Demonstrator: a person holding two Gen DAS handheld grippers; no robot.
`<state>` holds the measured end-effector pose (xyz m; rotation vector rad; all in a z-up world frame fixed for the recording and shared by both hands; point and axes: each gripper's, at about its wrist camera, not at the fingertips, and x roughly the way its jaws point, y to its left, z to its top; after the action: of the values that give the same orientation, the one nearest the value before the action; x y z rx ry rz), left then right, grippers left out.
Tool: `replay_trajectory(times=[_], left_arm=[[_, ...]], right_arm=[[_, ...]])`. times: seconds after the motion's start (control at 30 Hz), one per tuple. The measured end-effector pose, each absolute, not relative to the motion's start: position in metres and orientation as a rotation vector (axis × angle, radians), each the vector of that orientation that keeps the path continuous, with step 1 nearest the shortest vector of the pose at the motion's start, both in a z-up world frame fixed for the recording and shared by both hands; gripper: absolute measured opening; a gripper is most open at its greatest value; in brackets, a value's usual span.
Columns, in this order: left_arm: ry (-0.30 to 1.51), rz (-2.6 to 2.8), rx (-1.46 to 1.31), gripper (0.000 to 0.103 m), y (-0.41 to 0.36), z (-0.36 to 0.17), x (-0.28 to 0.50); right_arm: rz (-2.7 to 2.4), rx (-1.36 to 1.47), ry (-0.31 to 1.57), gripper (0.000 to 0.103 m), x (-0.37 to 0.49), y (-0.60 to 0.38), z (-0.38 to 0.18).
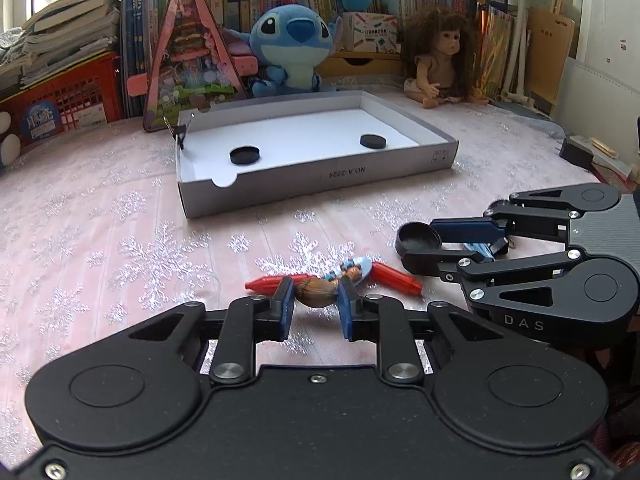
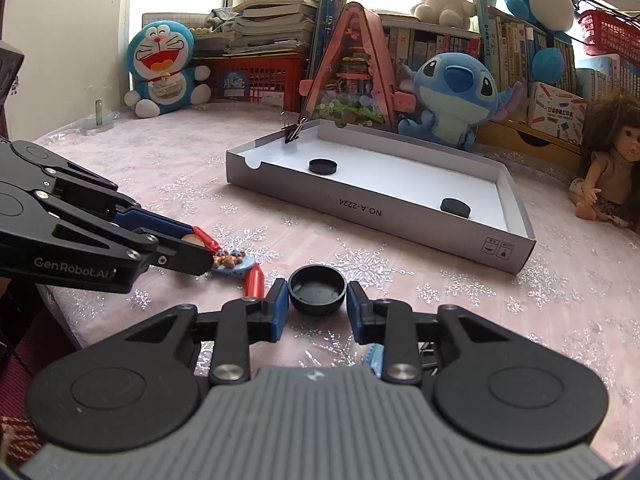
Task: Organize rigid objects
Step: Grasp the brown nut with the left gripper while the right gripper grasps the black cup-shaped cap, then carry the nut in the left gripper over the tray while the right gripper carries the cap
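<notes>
A small toy with red ends [image 1: 268,283], a blue oval and a brown rounded part [image 1: 316,298] lies on the pink snowflake cloth. My left gripper [image 1: 316,302] is shut on the brown part; in the right wrist view this left gripper [image 2: 204,250] comes in from the left over the toy [image 2: 234,261]. My right gripper [image 2: 318,300] is shut on an upturned black cap [image 2: 317,290], both blue pads against its sides. In the left wrist view the cap [image 1: 418,238] sits at the right gripper's [image 1: 420,247] tips. Further back lies a shallow grey box [image 1: 320,178] [image 2: 380,216] holding two black caps [image 1: 245,155] [image 1: 372,141].
A binder clip [image 1: 180,132] grips the box's far left corner. Behind the box stand a pink triangular case [image 1: 188,60], a blue plush [image 1: 294,46], a doll [image 1: 438,62], books and red crates. A small black block with a cable [image 1: 576,154] lies at the right.
</notes>
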<state>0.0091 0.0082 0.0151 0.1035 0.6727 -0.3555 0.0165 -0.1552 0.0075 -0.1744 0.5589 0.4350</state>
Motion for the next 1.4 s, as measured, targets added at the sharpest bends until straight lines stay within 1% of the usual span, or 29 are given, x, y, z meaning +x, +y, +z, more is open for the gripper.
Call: replay_trajectory(times=[0.13, 0.3, 0.63, 1.23, 1.4], left_arm=[[0.636, -0.313, 0.098, 0.021, 0.011, 0.020, 0.016], [0.621, -0.271, 0.043, 0.021, 0.018, 0.028, 0.032], [0.599, -0.264, 0.019, 0.021, 0.014, 0.041, 0.057], [0.638, -0.271, -0.076, 0.021, 0.010, 0.050, 0.112], [0.645, -0.263, -0.085, 0.021, 0.009, 0.050, 0.125]], right_arm=[[0.418, -0.162, 0.553, 0.036, 0.017, -0.158, 0.009], [0.391, -0.145, 0.549, 0.036, 0.020, -0.161, 0.013], [0.315, -0.090, 0.533, 0.036, 0.038, -0.179, 0.031], [0.249, 0.068, 0.610, 0.036, 0.095, -0.208, 0.047], [0.232, 0.072, 0.617, 0.036, 0.106, -0.211, 0.048]])
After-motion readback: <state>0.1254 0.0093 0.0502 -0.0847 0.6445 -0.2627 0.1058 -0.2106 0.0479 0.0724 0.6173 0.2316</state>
